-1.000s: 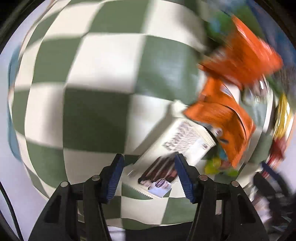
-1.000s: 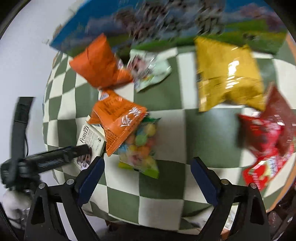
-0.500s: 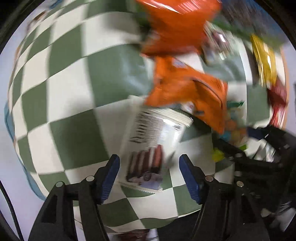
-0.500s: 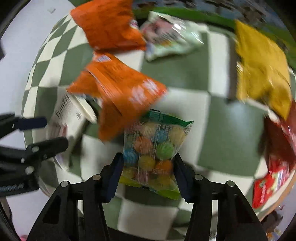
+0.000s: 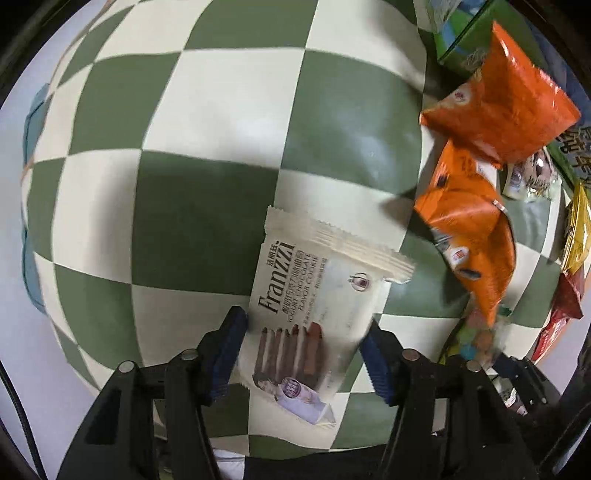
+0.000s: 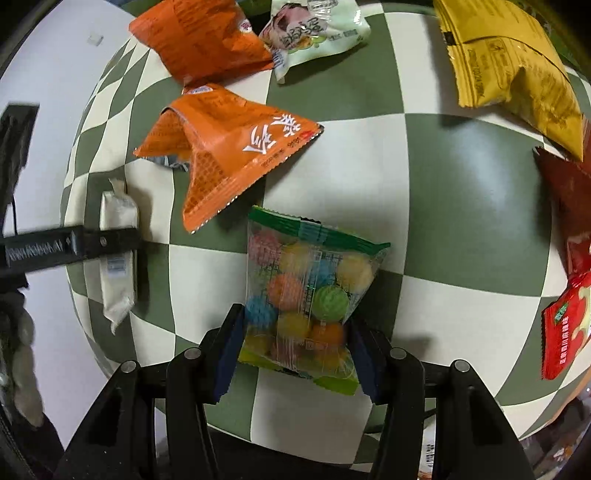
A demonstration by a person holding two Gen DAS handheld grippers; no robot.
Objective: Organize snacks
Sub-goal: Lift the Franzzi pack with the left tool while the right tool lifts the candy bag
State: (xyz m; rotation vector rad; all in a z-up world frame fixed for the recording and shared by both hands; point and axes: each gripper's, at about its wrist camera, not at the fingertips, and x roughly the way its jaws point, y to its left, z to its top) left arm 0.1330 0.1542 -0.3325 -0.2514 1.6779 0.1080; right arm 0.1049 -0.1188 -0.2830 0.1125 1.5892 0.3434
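From the left wrist camera, a green-and-cream checked tablecloth (image 5: pixel 207 122) covers the table. On the right side lie two crinkled orange foil snack bags, one (image 5: pixel 506 110) further up and the second (image 5: pixel 469 236) below it, the upper one's lower edge over the top of the lower. A green printed carton (image 5: pixel 465 40) stands at the top right corner, and a yellow bag (image 5: pixel 574 236) and a red packet (image 5: pixel 554 325) crowd the right edge. The left gripper (image 5: pixel 303 350) points down at a white Franzzi chocolate cookie packet (image 5: pixel 314 295). The packet's lower half sits between the blue pads; its jaws have just been closing, and both pads meet the packet's edges, so it looks clamped, though blur at the right pad leaves that a little unsure.

From the right wrist camera, the same orange bags lie at upper left, the nearer one (image 6: pixel 229 147) pointing its corner toward a clear packet of coloured candy balls with a green top seal (image 6: pixel 306 295). A pale green wrapped snack (image 6: pixel 314 29) lies at the top, the yellow bag (image 6: pixel 513 74) at upper right, a dark red bag (image 6: pixel 569 192) and a bright red packet (image 6: pixel 565 332) at the right edge. At left the cookie packet (image 6: pixel 116 258) shows edge-on under the black arm of the other gripper. The right gripper (image 6: pixel 295 350) has the candy packet's lower part between its pads; its jaws have just been opening slightly, yet both pads press on the packet's sides.
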